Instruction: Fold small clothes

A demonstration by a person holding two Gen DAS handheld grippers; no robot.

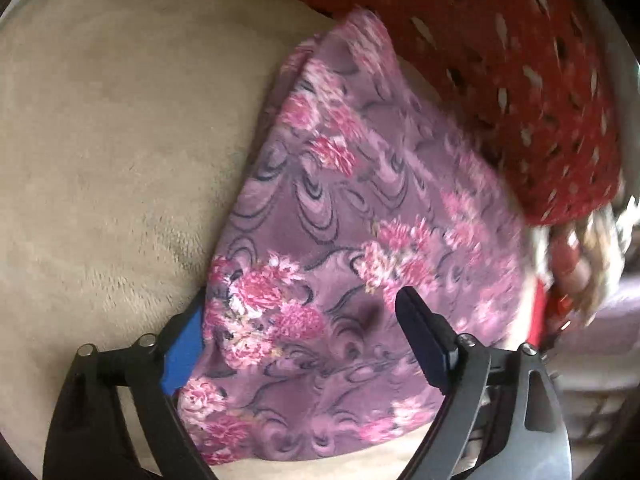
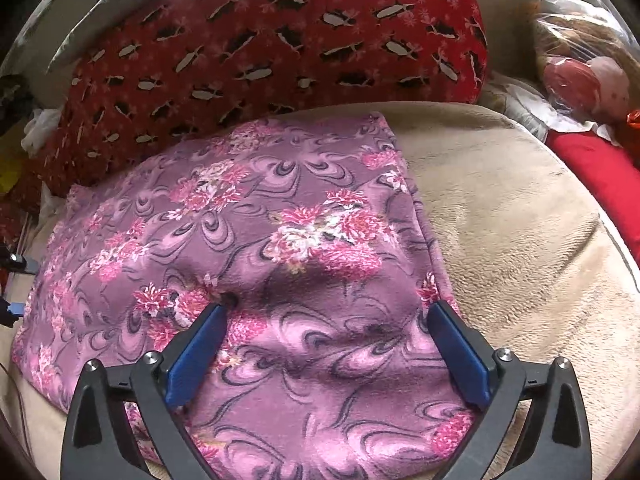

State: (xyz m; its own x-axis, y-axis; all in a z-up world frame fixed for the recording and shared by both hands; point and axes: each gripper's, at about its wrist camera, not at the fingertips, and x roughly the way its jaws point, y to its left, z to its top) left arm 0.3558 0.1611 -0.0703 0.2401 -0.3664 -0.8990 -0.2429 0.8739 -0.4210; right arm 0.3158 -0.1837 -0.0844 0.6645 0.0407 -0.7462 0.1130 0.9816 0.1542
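A purple fleece cloth (image 1: 360, 208) with pink flowers lies folded on a beige plush surface (image 1: 112, 152). My left gripper (image 1: 304, 300) points down at its near corner with the jaws wide apart. The cloth's edge covers part of the left blue pad (image 1: 184, 348), and the right finger (image 1: 424, 336) rests over the fabric. In the right wrist view the same cloth (image 2: 248, 216) spreads ahead. My right gripper (image 2: 328, 308) stands wide open, its blue pads on either side of a raised hump of fabric near the cloth's right edge, without squeezing it.
A red pillow with a black-and-white pattern (image 2: 280, 40) lies right behind the cloth. Bare beige plush (image 2: 520, 240) extends to the right of the cloth. A plastic bag of items (image 2: 588, 60) and a red cloth (image 2: 600, 168) sit at the far right.
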